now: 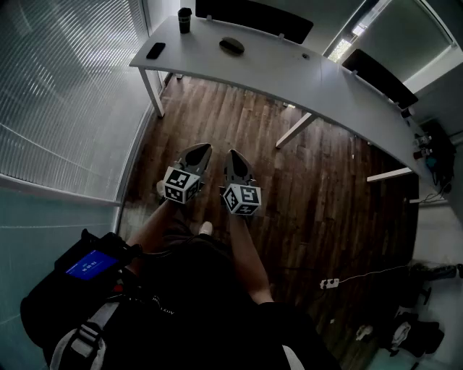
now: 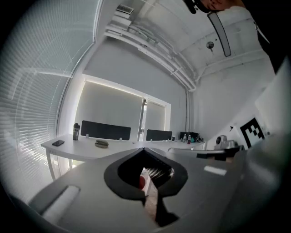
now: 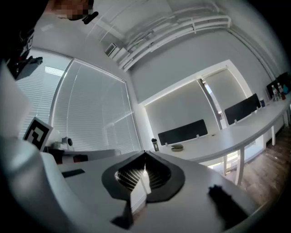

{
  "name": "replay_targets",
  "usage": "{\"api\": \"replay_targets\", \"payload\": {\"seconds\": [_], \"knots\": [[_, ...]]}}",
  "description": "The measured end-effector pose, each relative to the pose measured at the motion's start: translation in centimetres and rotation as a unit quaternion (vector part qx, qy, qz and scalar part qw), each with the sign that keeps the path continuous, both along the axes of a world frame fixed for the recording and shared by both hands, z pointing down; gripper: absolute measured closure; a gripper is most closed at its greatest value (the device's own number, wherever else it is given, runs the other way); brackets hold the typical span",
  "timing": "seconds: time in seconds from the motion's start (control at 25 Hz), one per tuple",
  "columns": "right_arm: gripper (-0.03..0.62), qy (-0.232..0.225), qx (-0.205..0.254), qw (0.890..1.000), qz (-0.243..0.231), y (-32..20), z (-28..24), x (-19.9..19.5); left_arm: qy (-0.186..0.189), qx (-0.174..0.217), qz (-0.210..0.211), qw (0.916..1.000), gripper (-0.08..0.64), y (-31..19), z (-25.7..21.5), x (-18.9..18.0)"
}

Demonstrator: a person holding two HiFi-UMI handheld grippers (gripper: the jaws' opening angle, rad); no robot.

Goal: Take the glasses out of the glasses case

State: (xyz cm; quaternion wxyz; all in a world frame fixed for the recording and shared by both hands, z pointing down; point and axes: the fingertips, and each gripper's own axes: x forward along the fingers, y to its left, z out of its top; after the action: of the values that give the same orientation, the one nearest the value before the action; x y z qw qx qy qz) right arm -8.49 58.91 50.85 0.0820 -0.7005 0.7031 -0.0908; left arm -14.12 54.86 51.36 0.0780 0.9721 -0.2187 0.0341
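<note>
Head view shows the glasses case (image 1: 231,45) lying on the long white surface (image 1: 275,72) at the far side of the room, well apart from both tools. It is a small, dark, rounded oval, lying flat with its lid shut. In the two gripper views it looks olive-brown with a seam round its middle. A dark phone (image 1: 155,50) lies to its left near the surface's end. A dark cup (image 1: 184,19) stands behind that, near the far edge. The person stands on the wood floor (image 1: 325,195), holding the tools side by side and roughly level. The left tool (image 1: 202,150) has its jaws pressed together with nothing between them. The right tool (image 1: 233,156) is likewise pressed together and empty.
</note>
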Motion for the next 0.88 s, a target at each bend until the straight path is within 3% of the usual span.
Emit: {"api": "replay_targets", "payload": {"seconds": [0.28,0.56,0.88], "knots": [[0.584,-0.044,-0.008,0.999,0.021,0.9,0.3,1.7,0.015,-0.030,0.011,0.9994,0.555,0.4,-0.5,-0.5],[0.584,-0.027,-0.011,1.000,0.010,1.6,-0.6,1.8,-0.015,0.014,0.029,0.9994,0.555,0.9,-1.6,0.3],[0.584,-0.019,-0.012,0.999,0.028,-5.9,-0.6,2.3,-0.012,0.003,0.050,0.9987,0.555,-7.5,-0.1,2.4]]}}
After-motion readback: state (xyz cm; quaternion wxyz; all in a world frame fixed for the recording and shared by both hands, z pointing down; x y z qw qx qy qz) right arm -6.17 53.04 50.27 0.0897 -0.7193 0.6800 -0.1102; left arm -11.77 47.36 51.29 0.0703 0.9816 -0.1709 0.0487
